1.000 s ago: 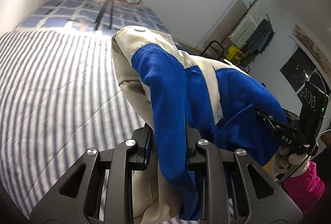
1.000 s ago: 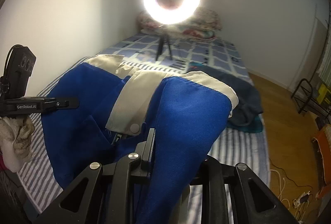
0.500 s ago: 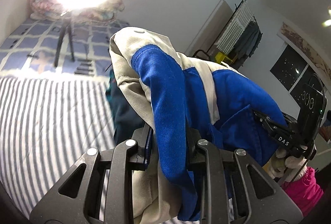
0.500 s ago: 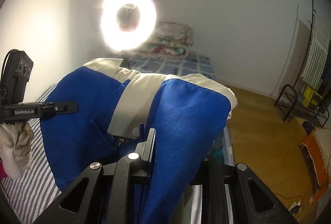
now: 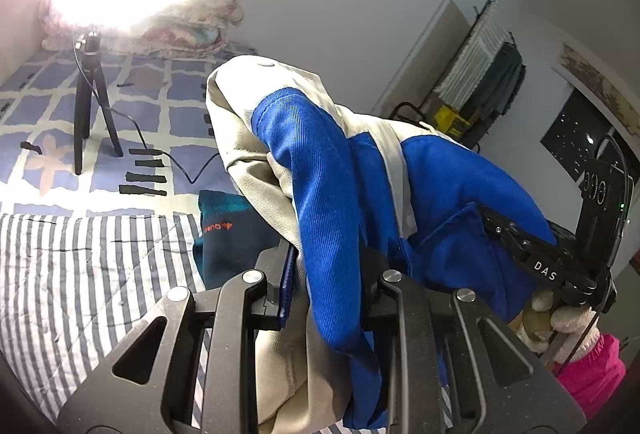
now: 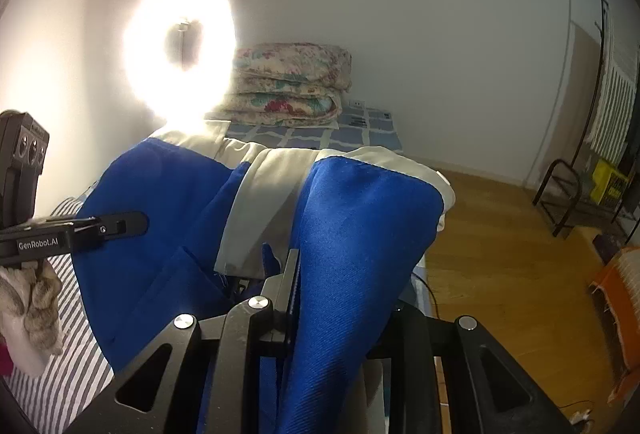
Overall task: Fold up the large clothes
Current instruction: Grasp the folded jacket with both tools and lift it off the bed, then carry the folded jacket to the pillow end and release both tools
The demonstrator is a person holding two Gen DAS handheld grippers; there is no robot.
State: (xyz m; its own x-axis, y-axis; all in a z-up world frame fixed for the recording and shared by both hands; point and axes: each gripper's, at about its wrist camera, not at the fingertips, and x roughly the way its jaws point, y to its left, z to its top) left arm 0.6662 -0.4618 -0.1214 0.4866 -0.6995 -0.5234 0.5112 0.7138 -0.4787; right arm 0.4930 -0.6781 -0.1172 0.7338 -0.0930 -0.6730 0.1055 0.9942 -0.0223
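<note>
Both views swung off the bed (image 5: 72, 274) toward its far end; left gripper (image 5: 326, 286) and right gripper (image 6: 340, 298) each stay clamped on the blue-and-beige garment (image 5: 320, 161), held aloft, fold not laid down yet.

White letters reading "DAS" stood on the black body of the right gripper (image 5: 536, 258), seen from the left wrist camera. White lettering "GenRobot.AI" stood on the black body of the left gripper (image 6: 72, 234), seen from the right wrist camera. A small orange logo with lettering sat on a dark blue garment (image 5: 228, 234) lying on the bed, but it was too small to read.
</note>
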